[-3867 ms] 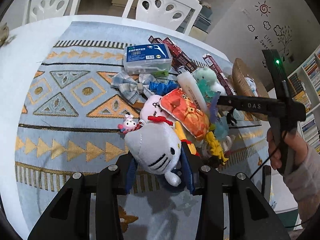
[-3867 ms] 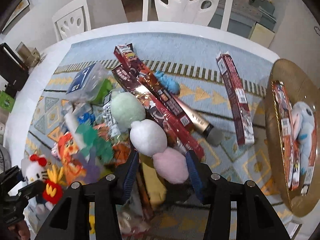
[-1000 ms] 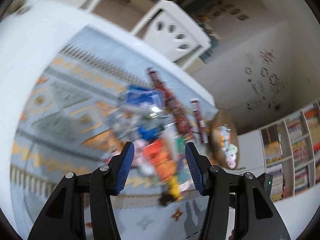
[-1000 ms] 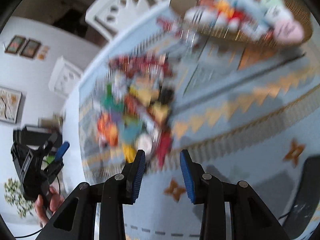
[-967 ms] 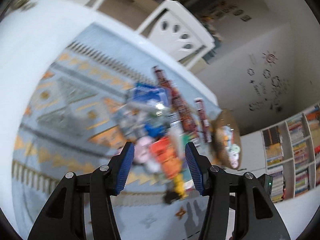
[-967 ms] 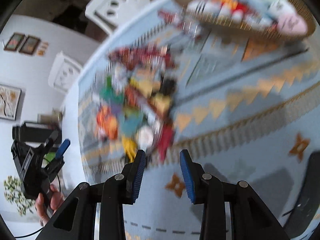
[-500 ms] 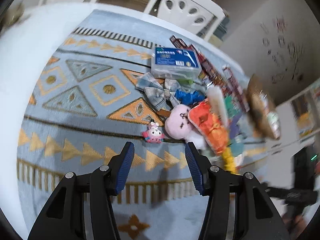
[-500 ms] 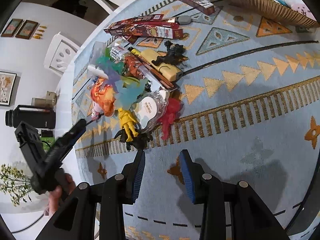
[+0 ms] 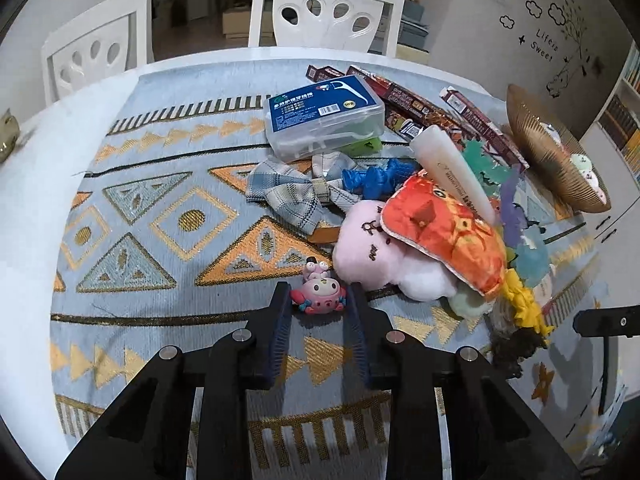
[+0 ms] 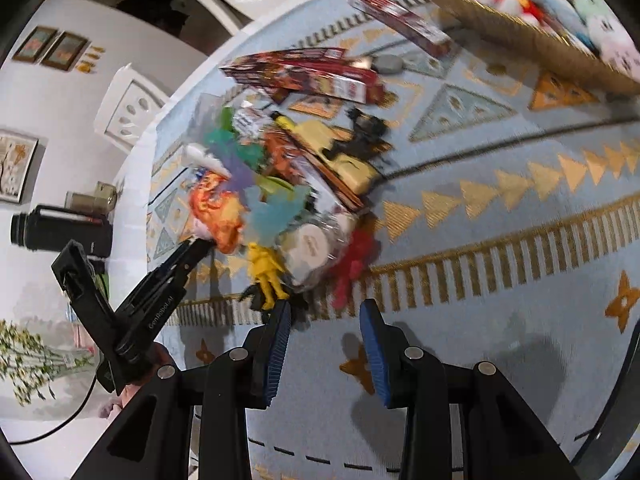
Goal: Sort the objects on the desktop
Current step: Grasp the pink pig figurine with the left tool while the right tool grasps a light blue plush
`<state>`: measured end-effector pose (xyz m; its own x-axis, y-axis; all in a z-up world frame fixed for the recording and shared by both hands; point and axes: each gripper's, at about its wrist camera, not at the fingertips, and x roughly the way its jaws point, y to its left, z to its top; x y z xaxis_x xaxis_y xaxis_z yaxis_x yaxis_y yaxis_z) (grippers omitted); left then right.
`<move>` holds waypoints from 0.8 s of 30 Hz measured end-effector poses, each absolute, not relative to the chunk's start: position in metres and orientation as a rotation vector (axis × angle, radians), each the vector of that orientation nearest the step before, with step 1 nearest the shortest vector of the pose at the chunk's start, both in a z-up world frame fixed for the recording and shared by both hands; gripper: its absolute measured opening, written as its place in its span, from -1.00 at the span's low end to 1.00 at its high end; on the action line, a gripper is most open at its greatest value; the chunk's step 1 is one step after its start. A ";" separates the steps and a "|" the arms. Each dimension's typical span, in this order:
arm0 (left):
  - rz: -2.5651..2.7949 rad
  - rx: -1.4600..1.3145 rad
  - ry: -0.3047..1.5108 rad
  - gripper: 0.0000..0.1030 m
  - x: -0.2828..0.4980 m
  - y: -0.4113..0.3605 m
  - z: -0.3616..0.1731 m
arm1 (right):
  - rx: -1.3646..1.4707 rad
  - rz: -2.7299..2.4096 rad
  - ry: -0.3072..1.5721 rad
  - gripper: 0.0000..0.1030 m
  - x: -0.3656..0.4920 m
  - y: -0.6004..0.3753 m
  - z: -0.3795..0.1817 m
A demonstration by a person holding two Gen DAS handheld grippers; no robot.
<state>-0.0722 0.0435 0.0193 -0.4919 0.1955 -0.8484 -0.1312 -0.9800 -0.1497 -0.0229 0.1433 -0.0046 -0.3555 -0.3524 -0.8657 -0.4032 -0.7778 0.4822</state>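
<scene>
Patterned cloth point(image 9: 168, 216) in blue and gold covers most of the white worktop point(image 9: 28, 208), which curves away to bare margins at the left and far edges. From the left wrist view, two white chairs point(image 9: 326, 12) stand behind the far rim, and a wall with doodle stickers and a bookshelf lies to the right. The left tool point(image 9: 318, 298) is closing its jaws, a small pink figurine point(image 9: 320, 296) between them on the cloth; the pads look to touch its sides. Cloth to its left lies open; the toy pile point(image 9: 432, 228) crowds the right, with a floss box point(image 9: 324, 114) beyond and a gold basket point(image 9: 552, 152) at the far right edge.

From the right wrist view, blurred, the right tool point(image 10: 325, 320) stands narrowly parted with nothing between its pads, over open cloth near the striped border. The pile sits just ahead to its left, a yellow figure point(image 10: 267, 270) nearest. The basket fills the top right corner.
</scene>
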 end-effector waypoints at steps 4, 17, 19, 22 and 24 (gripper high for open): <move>2.550 -1.461 -0.159 -0.51 -0.067 0.039 0.025 | -1.754 2.442 0.915 -0.32 -0.039 0.130 0.004; 2.567 -1.415 -0.195 -0.51 -0.059 0.031 0.052 | -1.788 2.473 0.792 -0.26 -0.087 0.117 -0.008; 2.566 -1.420 -0.202 -0.51 -0.060 0.031 0.052 | -1.795 2.472 0.746 -0.19 -0.092 0.113 -0.009; 2.559 -1.426 -0.205 -0.51 -0.061 0.031 0.052 | -1.808 2.449 0.657 -0.11 -0.099 0.105 -0.014; 2.556 -1.425 -0.200 -0.51 -0.062 0.032 0.053 | -1.811 2.434 0.628 -0.10 -0.102 0.105 -0.021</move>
<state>-0.0622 0.0315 0.0528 -0.5118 0.2457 -0.8232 -0.1147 -0.9692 -0.2180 -0.1022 0.1054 -0.0211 -0.3161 -0.2032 -0.9267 -0.2706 -0.9169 0.2933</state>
